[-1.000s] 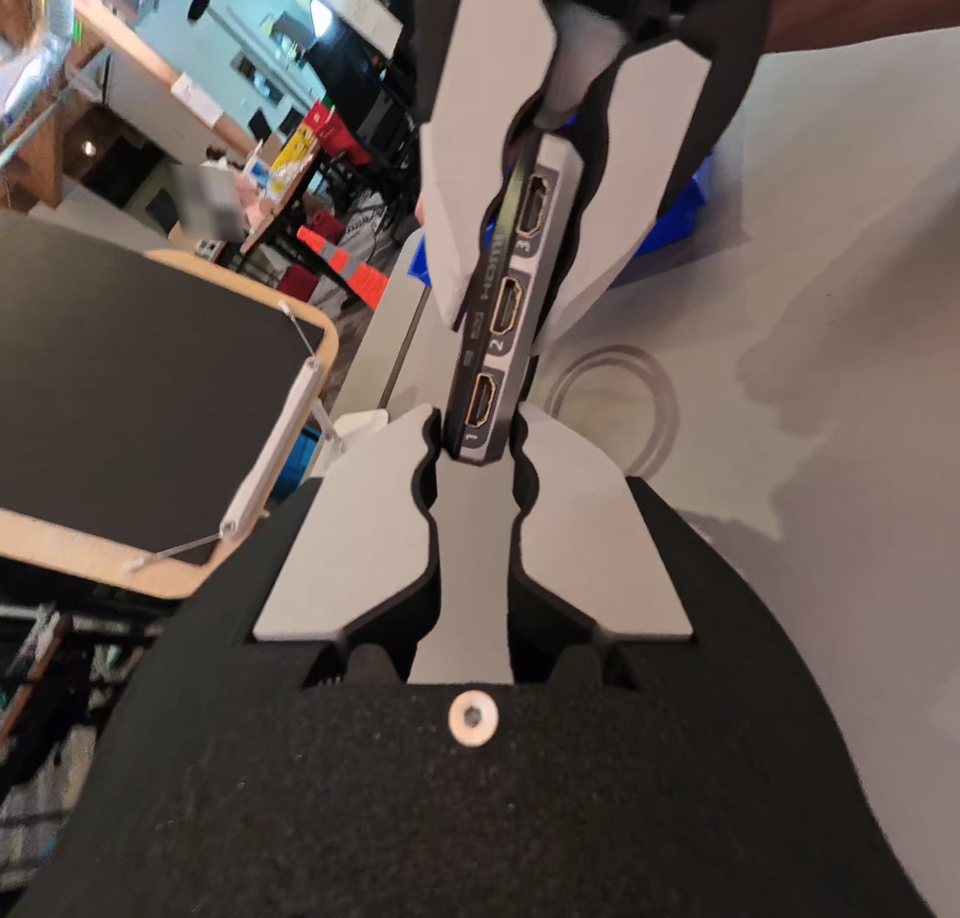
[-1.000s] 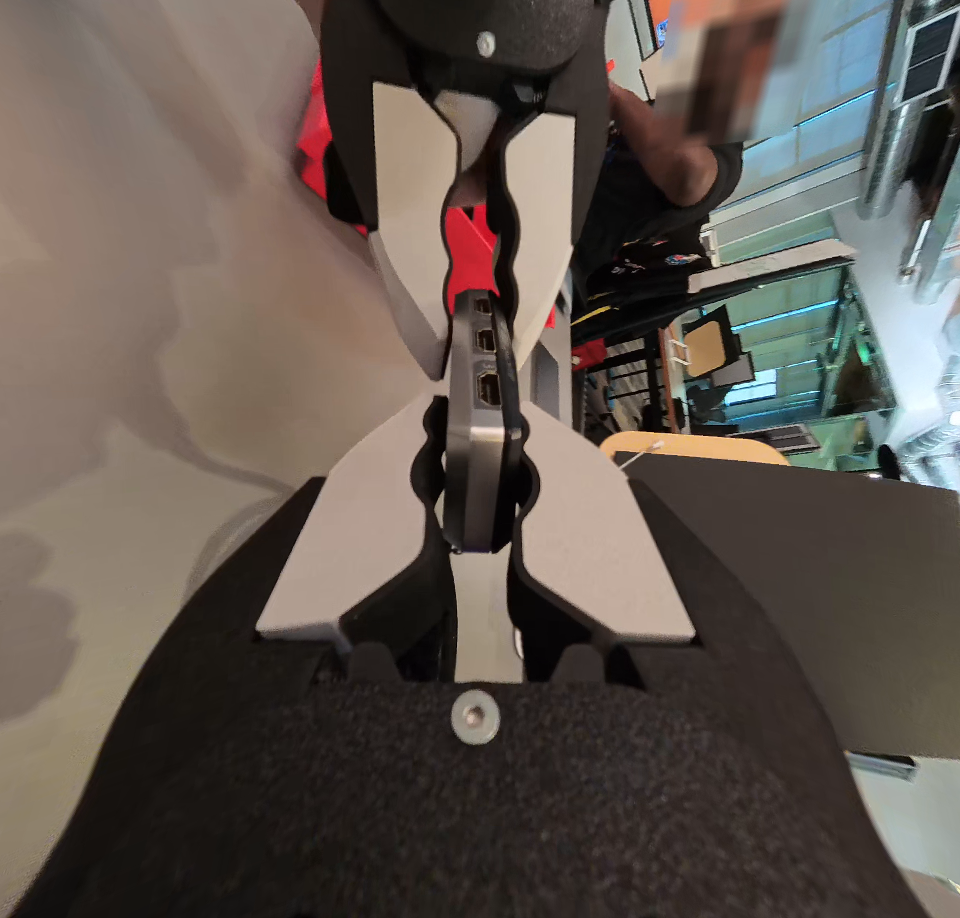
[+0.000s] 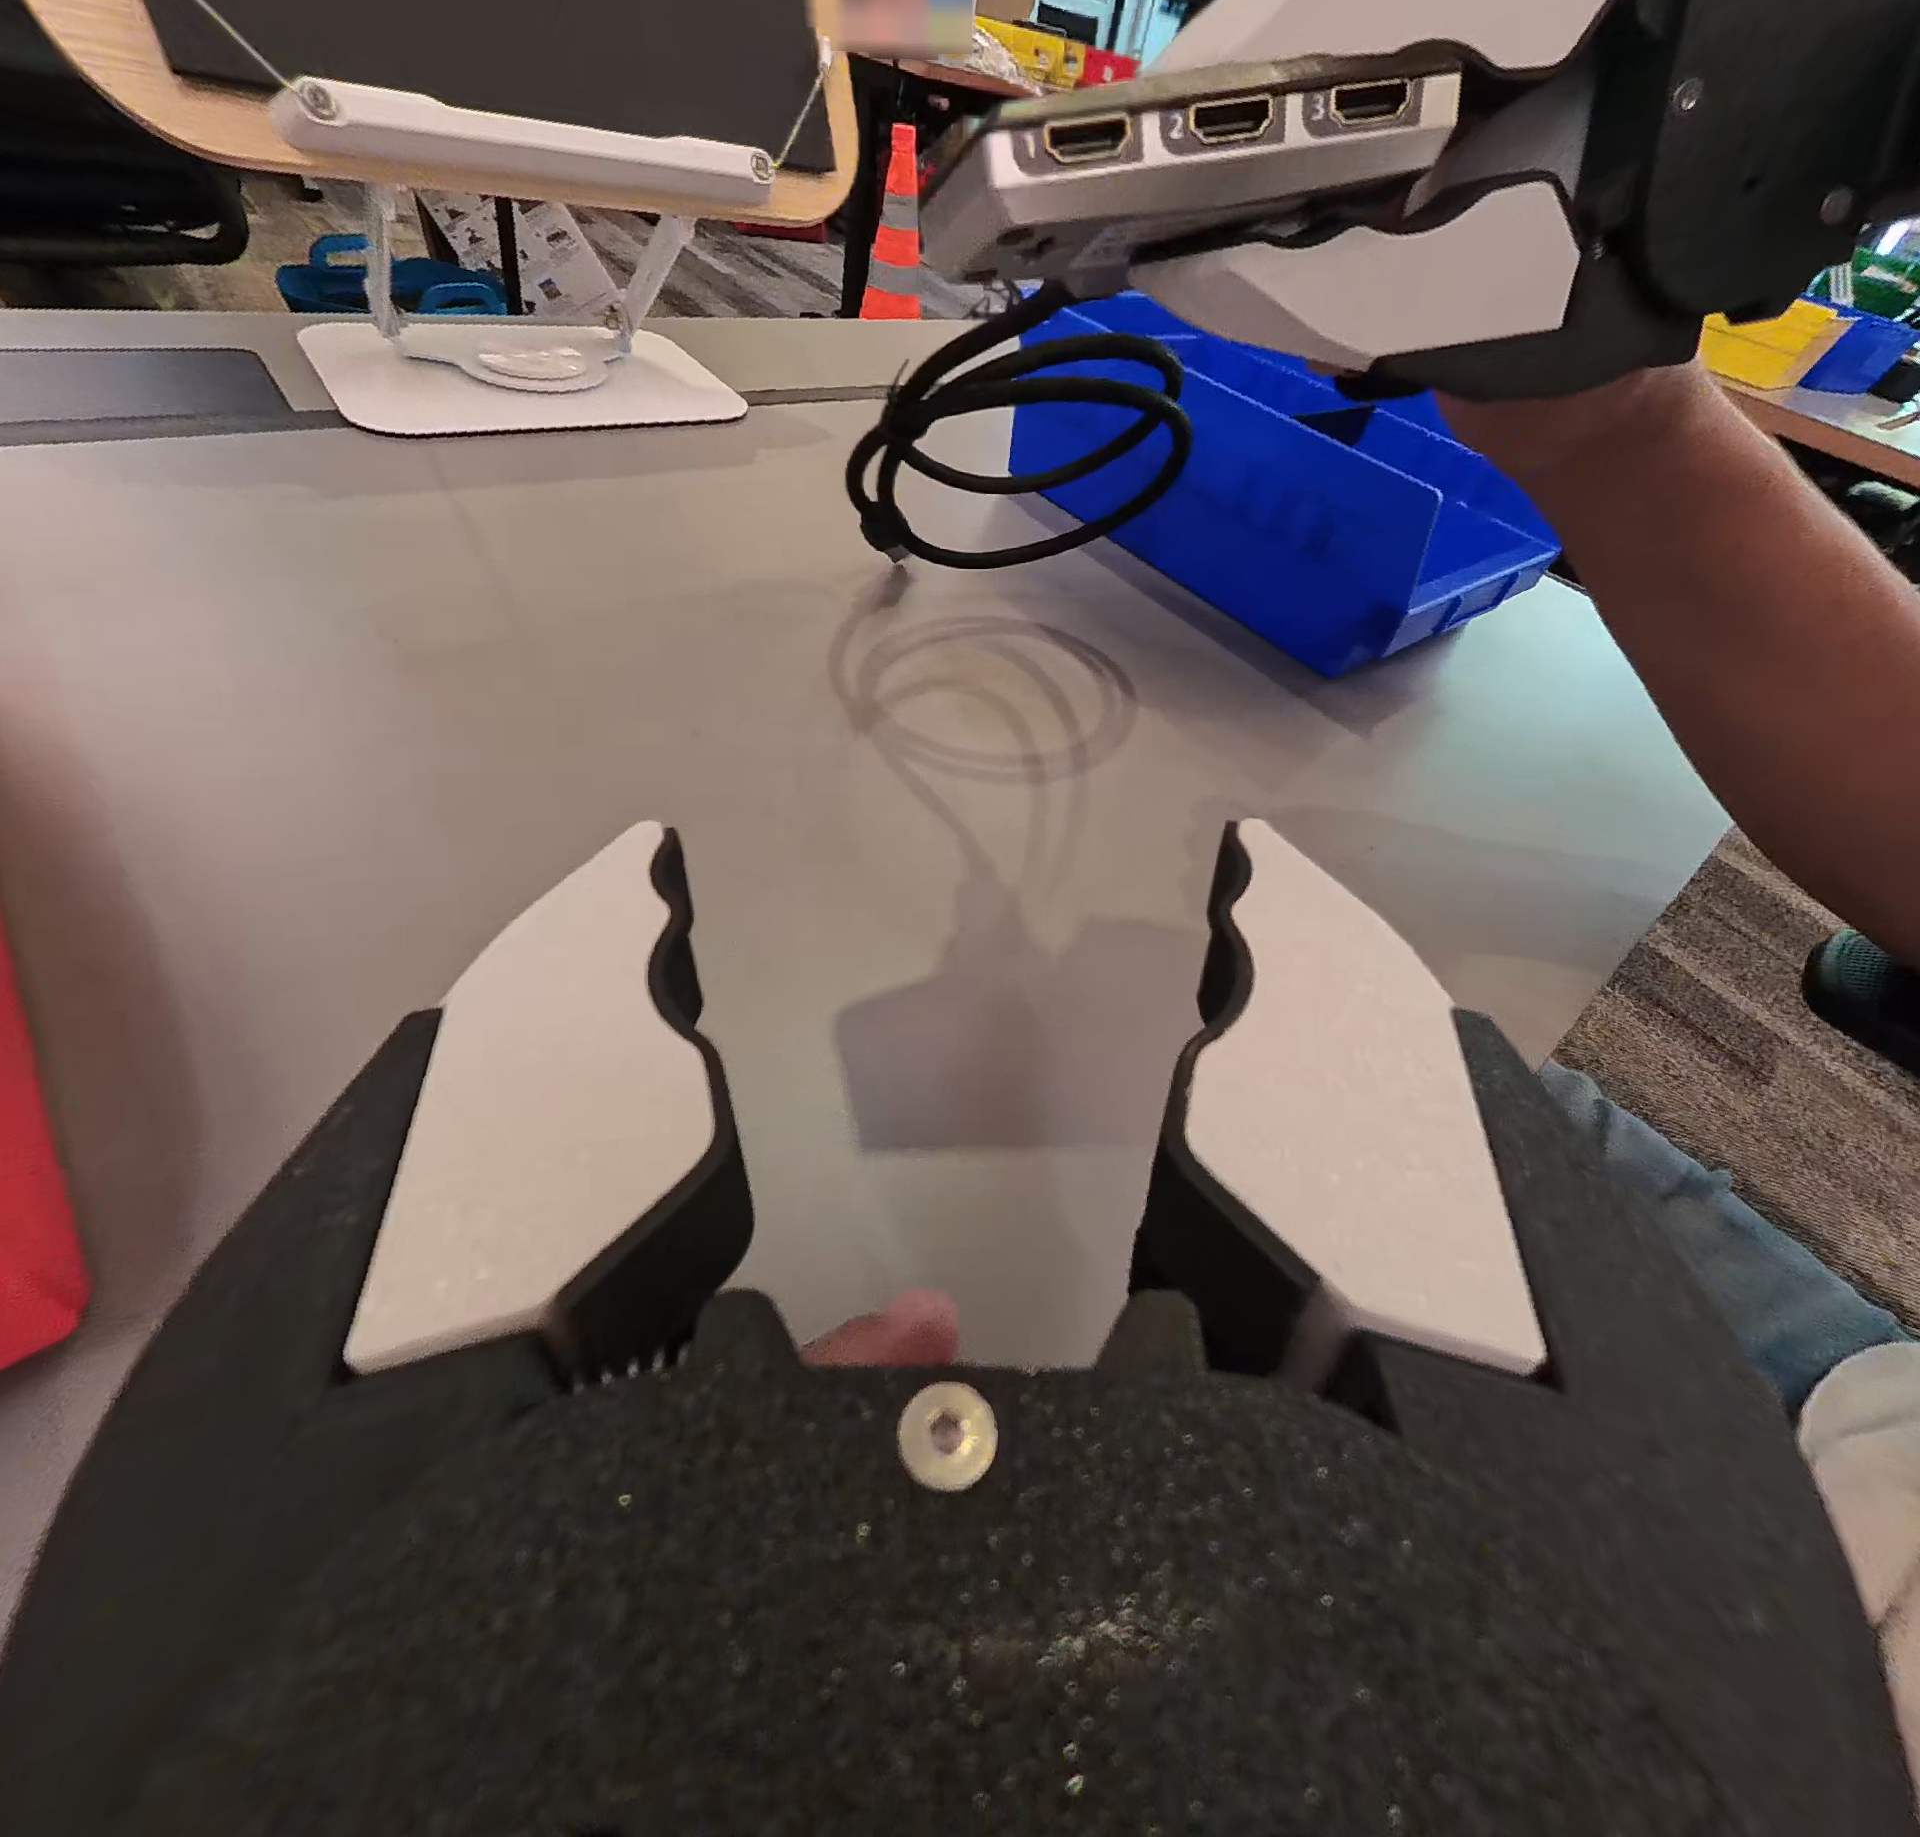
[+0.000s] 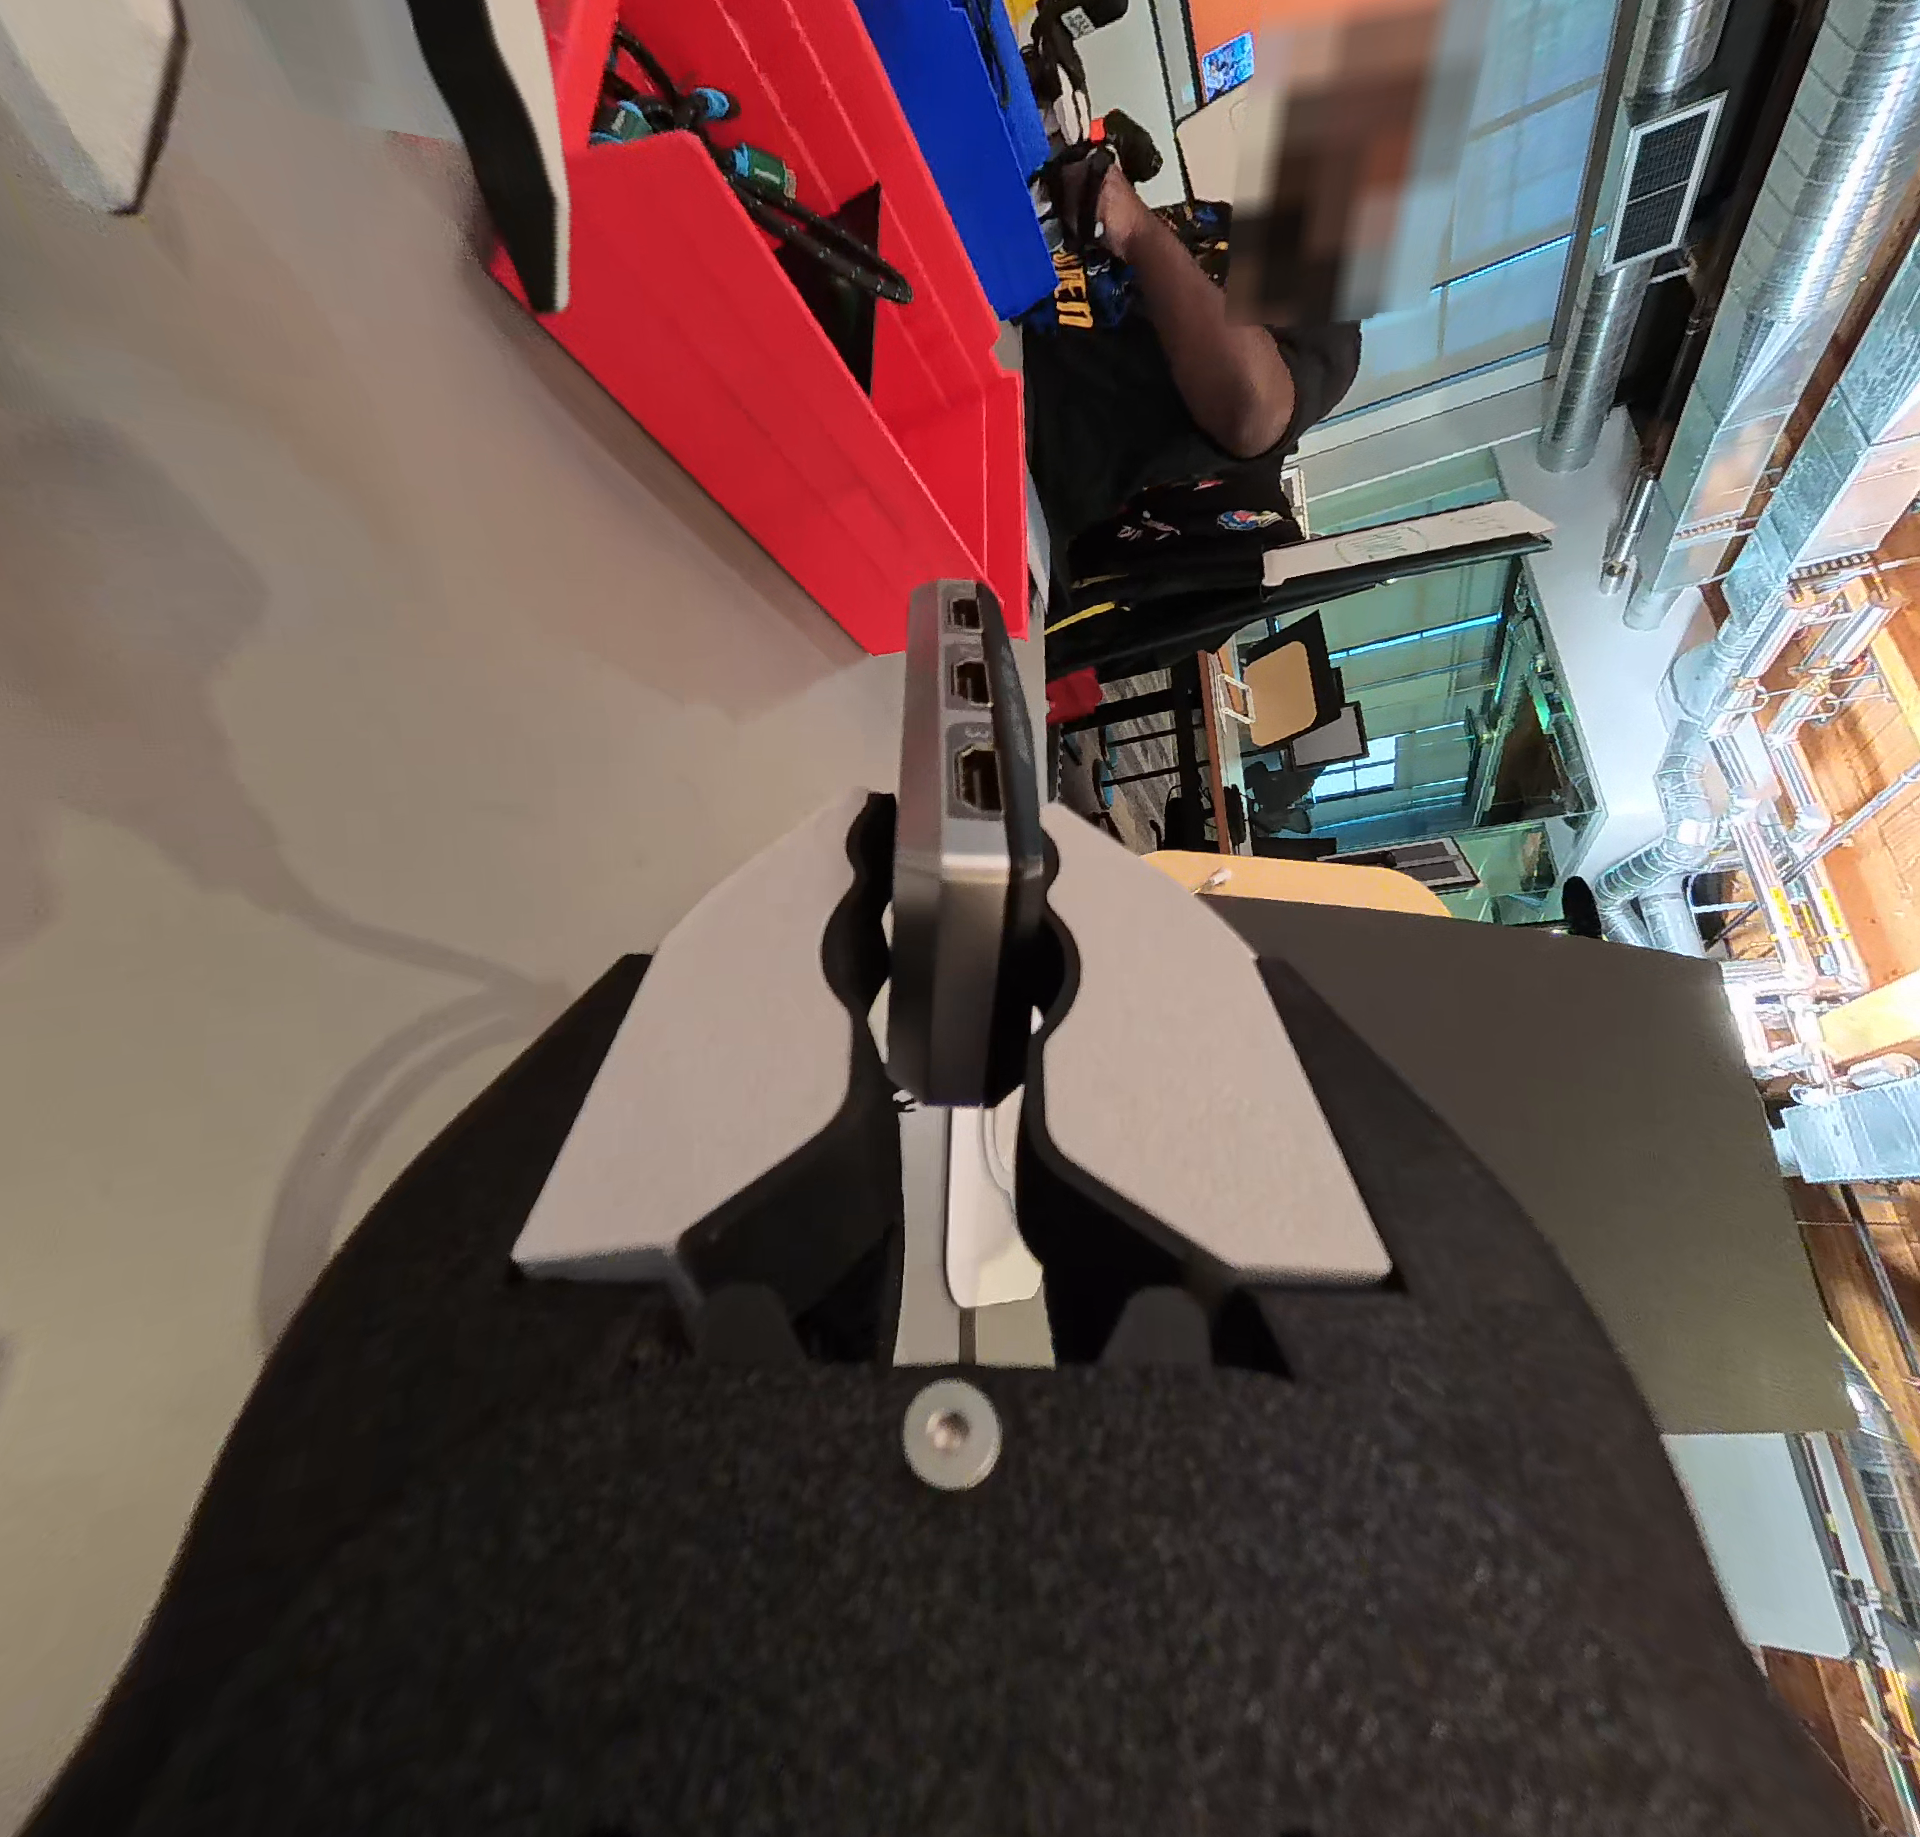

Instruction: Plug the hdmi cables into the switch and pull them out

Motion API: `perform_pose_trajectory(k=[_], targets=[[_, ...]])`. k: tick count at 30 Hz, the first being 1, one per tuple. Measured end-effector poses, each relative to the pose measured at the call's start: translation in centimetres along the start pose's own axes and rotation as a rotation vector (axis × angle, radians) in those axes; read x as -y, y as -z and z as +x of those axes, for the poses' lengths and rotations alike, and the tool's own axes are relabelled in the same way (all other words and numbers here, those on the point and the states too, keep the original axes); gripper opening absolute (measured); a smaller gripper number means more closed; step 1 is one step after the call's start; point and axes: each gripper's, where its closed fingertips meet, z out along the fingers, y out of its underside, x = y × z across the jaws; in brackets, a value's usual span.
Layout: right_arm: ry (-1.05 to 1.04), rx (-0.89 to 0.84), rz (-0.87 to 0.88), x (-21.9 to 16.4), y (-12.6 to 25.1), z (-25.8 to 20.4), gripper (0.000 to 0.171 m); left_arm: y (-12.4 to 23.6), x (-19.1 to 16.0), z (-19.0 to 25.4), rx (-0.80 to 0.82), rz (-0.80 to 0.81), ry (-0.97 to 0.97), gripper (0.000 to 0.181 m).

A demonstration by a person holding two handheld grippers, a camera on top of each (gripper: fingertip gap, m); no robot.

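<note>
With the right tool (image 4: 961,914) pinching the switch (image 4: 961,852) steady, ports clear, the spread, empty left tool (image 3: 951,956) should fetch a cable (image 4: 769,187) from the red bin (image 4: 727,353) at the worktop's (image 3: 520,696) edge.

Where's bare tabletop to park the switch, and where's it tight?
Free: the grey table ahead of the open left gripper, bordered by the white stand base beyond and the blue bin to the right. Tight: beside that bin, where the switch's black cable dangles, and along the red bin.
</note>
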Motion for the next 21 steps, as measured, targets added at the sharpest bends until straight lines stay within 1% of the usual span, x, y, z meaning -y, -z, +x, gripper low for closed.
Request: perform_pose_trajectory(k=[1, 6, 9, 11, 12, 14, 16, 18, 19, 21], targets=[[0.0, 0.002, -0.001, -0.1, 0.0, -0.1, 0.023, 0.1, 0.1, -0.2, 0.002, 0.003, -0.003, 0.094], [0.018, 0.018, -0.023, -0.4, -0.1, -0.5, 0.023, 0.9, 0.9, -0.9, 0.023, 0.026, -0.059, 0.074], [0.022, 0.024, -0.031, -0.7, -0.1, -0.7, 0.023, 2.2, 1.8, -3.1, 0.108, -0.007, -0.136, 0.071], [0.023, 0.025, -0.04, -0.9, -0.1, -0.6, 0.023, 4.3, 3.0, -6.4, 0.209, -0.063, -0.172, 0.068], [0.017, 0.021, -0.043, -1.0, -0.1, -0.5, 0.023, 5.6, 3.5, -8.4, 0.263, -0.094, -0.158, 0.067], [0.008, 0.02, -0.039, -0.9, 0.1, -0.3, 0.023, 8.4, 3.9, -13.0, 0.387, -0.175, -0.058, 0.067], [0.013, 0.018, -0.037, -0.8, 0.1, -0.2, 0.022, 10.7, 3.5, -17.2, 0.481, -0.261, 0.054, 0.068], [0.023, 0.021, -0.04, -0.7, 0.2, -0.2, 0.022, 11.6, 3.1, -20.1, 0.51, -0.341, 0.042, 0.075], [0.023, 0.021, -0.042, -0.7, 0.3, -0.1, 0.023, 11.8, 2.8, -21.2, 0.512, -0.393, -0.011, 0.072], [0.021, 0.024, -0.044, -0.6, 0.4, -0.2, 0.023, 11.4, 1.8, -22.4, 0.45, -0.494, -0.117, 0.061]])
